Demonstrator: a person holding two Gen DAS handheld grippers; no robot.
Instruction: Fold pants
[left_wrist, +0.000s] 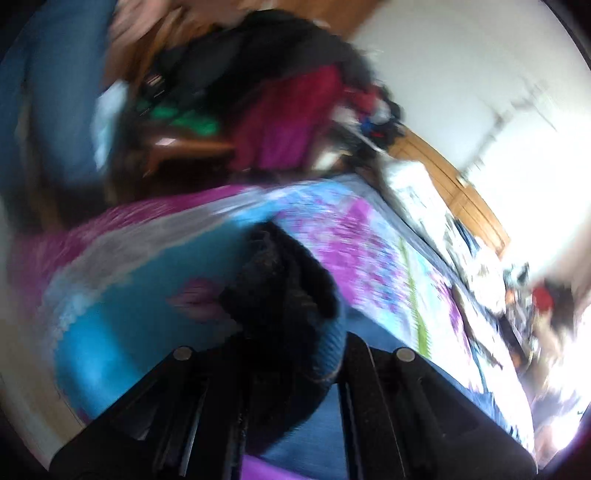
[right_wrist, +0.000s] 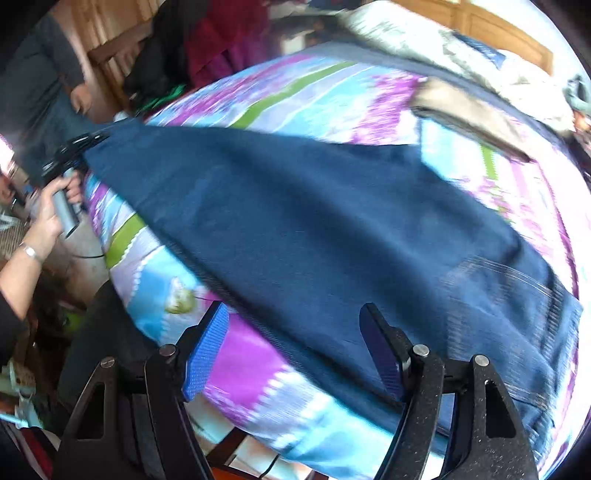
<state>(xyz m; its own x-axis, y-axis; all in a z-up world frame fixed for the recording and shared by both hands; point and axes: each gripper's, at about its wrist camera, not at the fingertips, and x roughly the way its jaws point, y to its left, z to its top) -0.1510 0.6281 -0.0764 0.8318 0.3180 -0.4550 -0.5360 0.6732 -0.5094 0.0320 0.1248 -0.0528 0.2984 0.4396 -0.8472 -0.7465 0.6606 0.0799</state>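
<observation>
Two grippers — left gripper (left_wrist: 291, 328) jaws clamped on pants (right_wrist: 314, 229), right gripper (right_wrist: 295, 332) jaws apart above them

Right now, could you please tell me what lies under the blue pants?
Under the blue pants lies the patterned bedspread in purple, blue and green, showing on both sides. The part directly beneath is covered, so anything there cannot be seen.

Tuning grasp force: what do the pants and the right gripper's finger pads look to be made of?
Pants: dark blue, matte, probably soft knit or brushed cotton; ribbed band at one end, drapes limply.
Right gripper finger pads: blue, cross-hatched texture, likely rubber or printed plastic.
</observation>
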